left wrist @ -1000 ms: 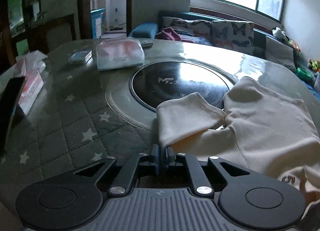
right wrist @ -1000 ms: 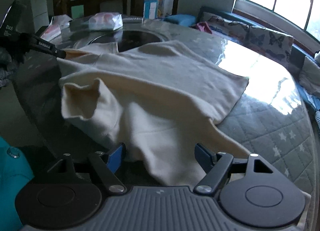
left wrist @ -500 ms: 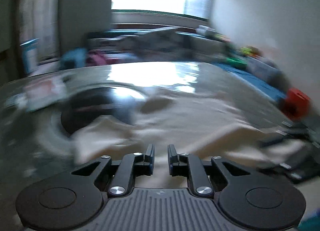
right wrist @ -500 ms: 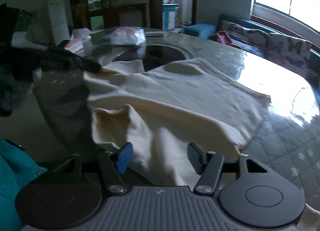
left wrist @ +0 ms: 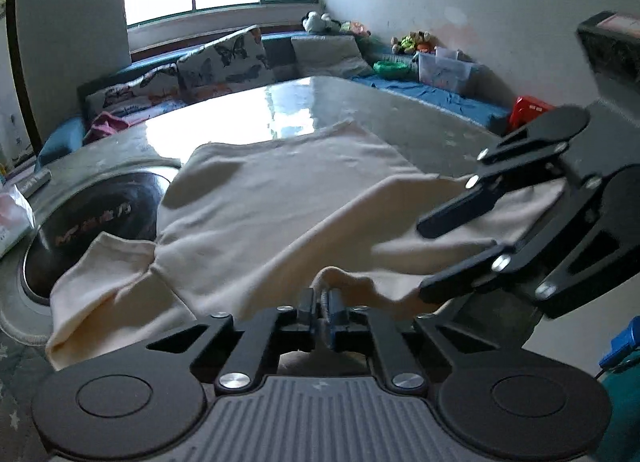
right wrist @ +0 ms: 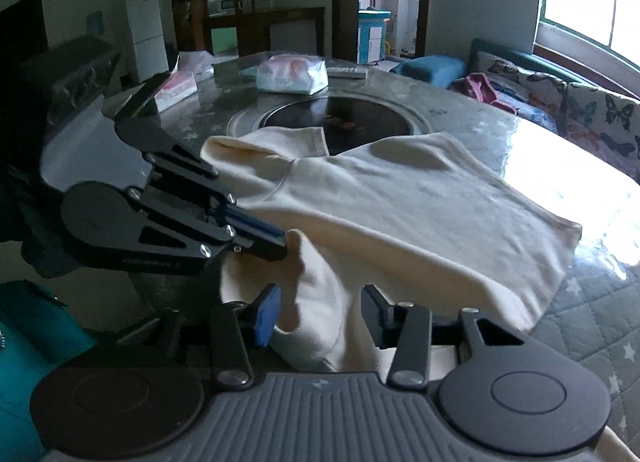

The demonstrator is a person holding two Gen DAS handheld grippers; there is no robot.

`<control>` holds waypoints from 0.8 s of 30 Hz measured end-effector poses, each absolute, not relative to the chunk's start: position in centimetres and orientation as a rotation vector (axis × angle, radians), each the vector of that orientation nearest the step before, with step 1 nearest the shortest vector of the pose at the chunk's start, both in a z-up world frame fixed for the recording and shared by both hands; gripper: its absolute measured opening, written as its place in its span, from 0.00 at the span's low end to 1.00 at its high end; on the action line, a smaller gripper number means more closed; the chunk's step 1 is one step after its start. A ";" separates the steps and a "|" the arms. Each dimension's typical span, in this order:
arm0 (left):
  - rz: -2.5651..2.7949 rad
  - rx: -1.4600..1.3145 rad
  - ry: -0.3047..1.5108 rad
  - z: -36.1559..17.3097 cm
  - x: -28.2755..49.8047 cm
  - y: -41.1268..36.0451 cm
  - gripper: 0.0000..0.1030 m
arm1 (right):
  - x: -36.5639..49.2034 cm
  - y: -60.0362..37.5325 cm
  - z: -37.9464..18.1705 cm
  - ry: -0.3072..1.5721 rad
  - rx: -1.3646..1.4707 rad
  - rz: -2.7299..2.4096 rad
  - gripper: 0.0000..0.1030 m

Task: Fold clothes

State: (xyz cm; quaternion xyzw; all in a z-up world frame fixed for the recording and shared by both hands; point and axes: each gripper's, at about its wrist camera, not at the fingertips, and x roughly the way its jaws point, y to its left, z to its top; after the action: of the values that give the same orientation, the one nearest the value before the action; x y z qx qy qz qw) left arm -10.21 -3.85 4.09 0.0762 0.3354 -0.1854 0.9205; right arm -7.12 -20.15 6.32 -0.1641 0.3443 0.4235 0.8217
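Note:
A cream top (left wrist: 288,190) lies spread on the round table, one sleeve (left wrist: 100,262) reaching over the black hotplate. My left gripper (left wrist: 321,300) is shut, pinching a small raised fold of the near hem; in the right wrist view it (right wrist: 282,242) comes in from the left with its tip on that same fold. My right gripper (right wrist: 320,314) straddles a hanging bunch of the cream top (right wrist: 400,198) beside it. Its jaws are closing with the cloth between them and a gap still showing at the pads. From the left wrist view it (left wrist: 424,258) enters at the right.
A round black hotplate (right wrist: 340,122) sits in the table's middle. A tissue pack (right wrist: 292,76), a remote (right wrist: 347,72) and a pink-white box (right wrist: 176,90) lie at the far side. A sofa with butterfly cushions (left wrist: 224,58) runs behind. Something teal (right wrist: 24,342) sits below the near table edge.
My left gripper swung from the sleeve side to the near hem, opened slightly, then shut on a fold. The right jaws narrowed around the hanging cloth as the gripper rose a little.

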 end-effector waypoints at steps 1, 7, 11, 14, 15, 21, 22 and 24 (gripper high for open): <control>-0.385 0.152 0.681 4.3 -10.4 -3.7 0.05 | -7.1 -19.9 6.2 0.735 -0.355 0.904 0.42; -0.407 0.129 0.653 5.3 -11.1 -3.1 0.05 | -7.8 -18.5 5.1 0.737 -0.425 0.906 0.38; -0.427 0.121 0.652 5.3 -11.5 -3.0 0.05 | -7.9 -18.3 4.5 0.753 -0.451 0.873 0.21; -0.443 0.118 0.657 5.1 -11.8 -2.9 0.05 | -8.3 -18.4 4.5 0.765 -0.468 0.880 0.10; -0.452 0.119 0.657 5.1 -12.0 -2.8 0.05 | -8.5 -18.5 4.6 0.764 -0.475 0.884 0.06; -0.490 0.131 0.682 4.4 -12.2 -2.7 0.05 | -9.4 -19.0 4.7 0.806 -0.497 0.941 0.05; -0.495 0.134 0.687 4.4 -12.2 -2.7 0.05 | -9.5 -19.1 4.8 0.809 -0.498 0.946 0.05; -0.498 0.129 0.676 4.8 -12.1 -2.5 0.06 | -9.6 -19.3 5.0 0.814 -0.500 0.956 0.05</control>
State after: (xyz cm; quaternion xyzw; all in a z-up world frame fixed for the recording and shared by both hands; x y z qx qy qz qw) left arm -12.09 -2.53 4.77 0.0627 0.3281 -0.2417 0.9110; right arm -9.57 -19.26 4.97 -0.2314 0.3766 0.4425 0.7803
